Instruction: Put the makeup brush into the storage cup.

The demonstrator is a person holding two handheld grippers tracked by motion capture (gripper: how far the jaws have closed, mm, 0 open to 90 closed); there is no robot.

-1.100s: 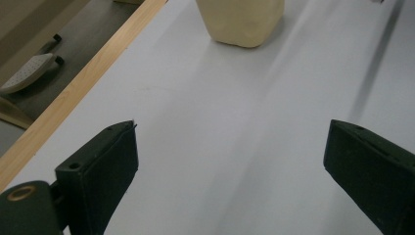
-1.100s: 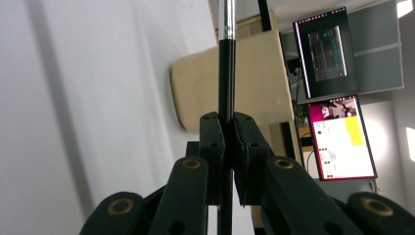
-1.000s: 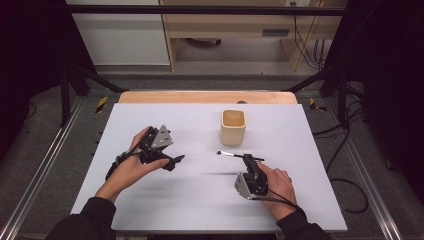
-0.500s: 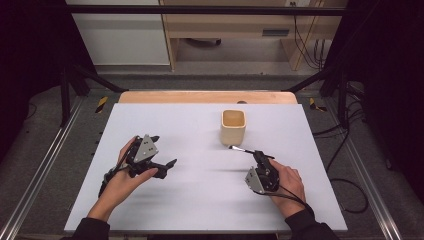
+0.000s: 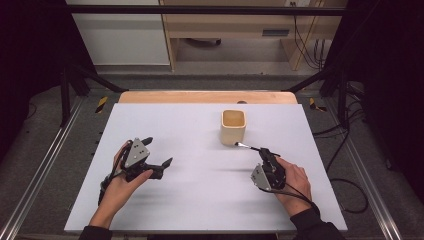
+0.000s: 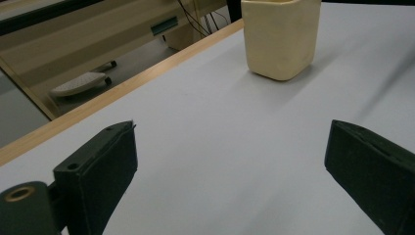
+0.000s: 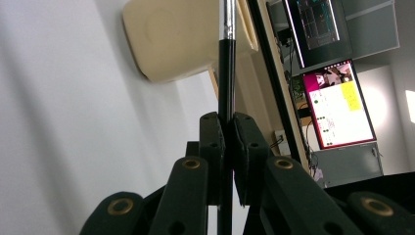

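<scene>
A cream square cup [image 5: 233, 126] stands upright on the white table, right of centre; it is also ahead in the left gripper view [image 6: 280, 36]. My right gripper [image 5: 264, 152] is shut on a thin black stick with a silver end [image 5: 248, 147]. The stick lies nearly level, and its silver tip points at the cup's base from the lower right. In the right gripper view the stick [image 7: 226, 58] runs up between the closed pads [image 7: 213, 137] toward the cup [image 7: 181, 39]. My left gripper [image 5: 159, 151] hovers at the table's left, open and holding nothing [image 6: 230, 132].
The white table top [image 5: 190, 200] has a wooden strip [image 5: 207, 96] along its far edge. Black frame posts and cables [image 5: 345, 140] stand off the right side. A monitor [image 7: 340, 103] glows beyond the table in the right gripper view.
My right gripper has carried the stick right and a little away, bringing its tip close to the cup. The left hand has drawn back left and toward the person.
</scene>
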